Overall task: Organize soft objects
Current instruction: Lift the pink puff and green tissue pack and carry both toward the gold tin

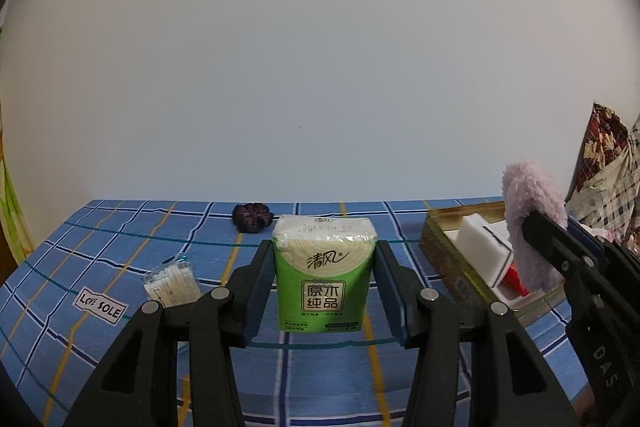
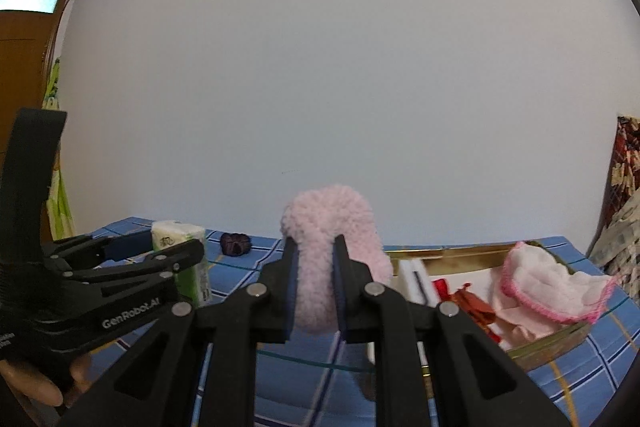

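Observation:
My left gripper (image 1: 324,247) is shut on a green and white tissue pack (image 1: 325,273), held upright above the blue checked cloth (image 1: 120,239). The right wrist view shows the same tissue pack (image 2: 182,247) in the left gripper (image 2: 168,249) at the left. My right gripper (image 2: 314,247) is shut on a fluffy pink soft piece (image 2: 328,255), lifted beside the gold tin (image 2: 560,341). The left wrist view catches that pink piece (image 1: 532,211) in the right gripper (image 1: 536,223) over the tin (image 1: 448,255). A dark purple scrunchie (image 1: 253,217) lies at the far side of the cloth.
The tin holds a white block (image 1: 482,241), something red (image 2: 472,305) and a white cloth with pink edging (image 2: 556,287). A clear box of cotton swabs (image 1: 172,281) and a "LOVE SOLE" label (image 1: 101,305) lie on the left. Patterned fabric (image 1: 604,163) hangs at the right.

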